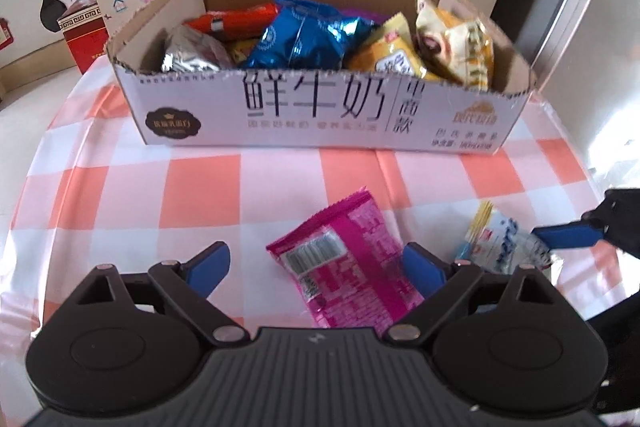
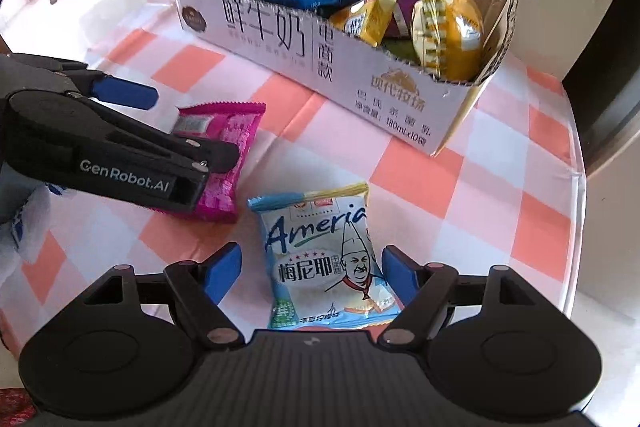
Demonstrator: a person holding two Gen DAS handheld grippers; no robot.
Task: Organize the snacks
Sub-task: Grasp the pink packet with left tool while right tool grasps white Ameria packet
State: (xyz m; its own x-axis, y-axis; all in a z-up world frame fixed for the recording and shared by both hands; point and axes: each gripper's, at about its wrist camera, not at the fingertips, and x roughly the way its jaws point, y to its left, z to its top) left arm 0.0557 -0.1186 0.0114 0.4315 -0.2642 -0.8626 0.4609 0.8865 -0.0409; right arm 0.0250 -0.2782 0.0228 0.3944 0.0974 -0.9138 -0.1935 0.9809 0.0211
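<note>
Cardboard milk carton box with torn-open top (image 1: 320, 111) at far side of table, long printed side facing both cameras. Packed with snacks: shiny blue foil bag (image 1: 304, 35) in centre, crumpled silver foil pack (image 1: 192, 53) at left end, red-orange tube-like pack (image 1: 236, 21) behind it, small yellow packet (image 1: 384, 53) right of centre, pale yellow-and-cream bag (image 1: 456, 43) upright at right end. Purple wrapper behind the blue bag, barely visible, possibly one more snack.

Orange-and-white checked tablecloth (image 1: 200, 187) open and bare between box and the two loose packets. Rounded table edge close on the right in right wrist view; box's right end near that edge. Red patterned tin (image 1: 86, 35) off the table's far left corner.

Magenta flat snack packet (image 1: 344, 263) lying barcode side up on the cloth, in front of the box. Left gripper (image 1: 320, 267) pitched steeply down over it, jaws wide apart, packet between them; right blue finger just beside its edge, contact unclear, left finger well clear.

Light blue and white cracker packet with chef drawing (image 2: 320, 263) lying face up, just right of the magenta one. Right gripper (image 2: 312, 275) also pitched down, jaws apart straddling it, not clamped.
</note>
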